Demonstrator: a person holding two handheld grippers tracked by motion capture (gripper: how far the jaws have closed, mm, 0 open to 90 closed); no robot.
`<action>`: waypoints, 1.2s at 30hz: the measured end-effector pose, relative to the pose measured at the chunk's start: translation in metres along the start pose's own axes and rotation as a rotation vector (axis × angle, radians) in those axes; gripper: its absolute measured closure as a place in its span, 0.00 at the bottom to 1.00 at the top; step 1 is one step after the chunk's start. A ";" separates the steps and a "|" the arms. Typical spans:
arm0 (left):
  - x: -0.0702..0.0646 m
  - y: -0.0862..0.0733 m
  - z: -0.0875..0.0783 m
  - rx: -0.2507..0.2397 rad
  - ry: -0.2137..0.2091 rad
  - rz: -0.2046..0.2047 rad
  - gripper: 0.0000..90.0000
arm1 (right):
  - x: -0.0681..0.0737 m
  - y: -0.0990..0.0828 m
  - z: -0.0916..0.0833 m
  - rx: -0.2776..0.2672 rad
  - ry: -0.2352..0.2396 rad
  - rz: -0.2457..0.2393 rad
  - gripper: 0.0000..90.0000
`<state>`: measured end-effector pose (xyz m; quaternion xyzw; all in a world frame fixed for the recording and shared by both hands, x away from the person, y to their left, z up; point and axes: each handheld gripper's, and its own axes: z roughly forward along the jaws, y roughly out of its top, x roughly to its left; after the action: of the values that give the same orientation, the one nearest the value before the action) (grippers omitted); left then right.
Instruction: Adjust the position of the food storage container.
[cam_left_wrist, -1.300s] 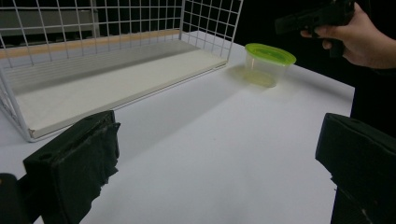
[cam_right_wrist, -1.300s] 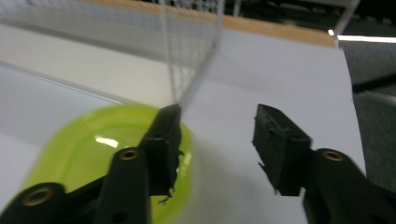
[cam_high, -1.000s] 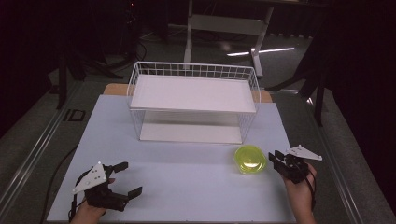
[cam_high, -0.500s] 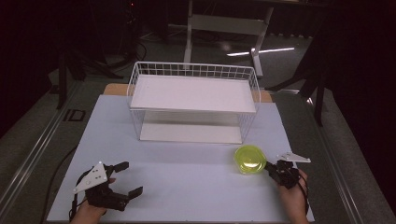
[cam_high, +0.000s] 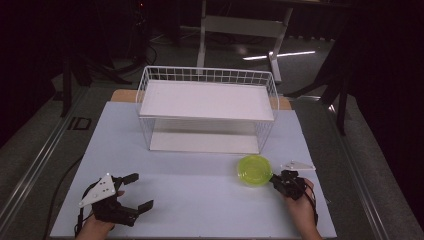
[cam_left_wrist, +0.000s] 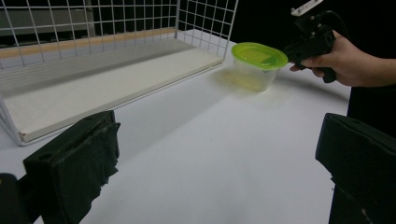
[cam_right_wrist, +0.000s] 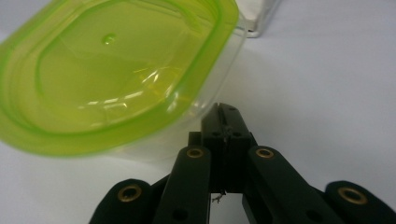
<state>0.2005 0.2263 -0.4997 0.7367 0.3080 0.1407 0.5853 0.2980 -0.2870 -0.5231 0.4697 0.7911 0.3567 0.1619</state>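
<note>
A clear tub with a lime-green lid (cam_high: 254, 170) stands on the white table, just in front of the wire rack's right end. My right gripper (cam_high: 274, 180) lies low at the tub's right side, jaws shut together. In the right gripper view the closed tips (cam_right_wrist: 227, 116) sit right under the edge of the green lid (cam_right_wrist: 116, 70), with nothing between them; whether they touch the tub I cannot tell. My left gripper (cam_high: 143, 190) rests open at the front left of the table. In its own view the tub (cam_left_wrist: 259, 60) and the right gripper (cam_left_wrist: 299, 46) show far off.
A white wire rack (cam_high: 207, 75) with a white shelf board stands across the back middle of the table (cam_high: 190, 200). In the left gripper view its lower board and mesh (cam_left_wrist: 205, 18) lie ahead to the left. Dark floor and stand legs surround the table.
The right hand has moved left and down to the tub's side, and its jaws have come together. The left gripper has stayed where it was.
</note>
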 end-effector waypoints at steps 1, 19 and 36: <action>0.000 0.000 0.000 -0.001 0.001 -0.001 0.00 | 0.002 0.001 0.002 0.003 0.006 -0.004 1.00; 0.000 0.000 -0.001 -0.002 -0.003 0.003 0.00 | 0.042 0.022 0.033 0.030 0.085 -0.068 1.00; 0.000 0.001 -0.002 -0.003 -0.005 0.004 0.00 | 0.060 0.036 0.047 0.027 0.105 -0.094 1.00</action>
<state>0.1996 0.2281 -0.4985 0.7367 0.3049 0.1405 0.5870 0.3179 -0.2051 -0.5249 0.4147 0.8245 0.3623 0.1305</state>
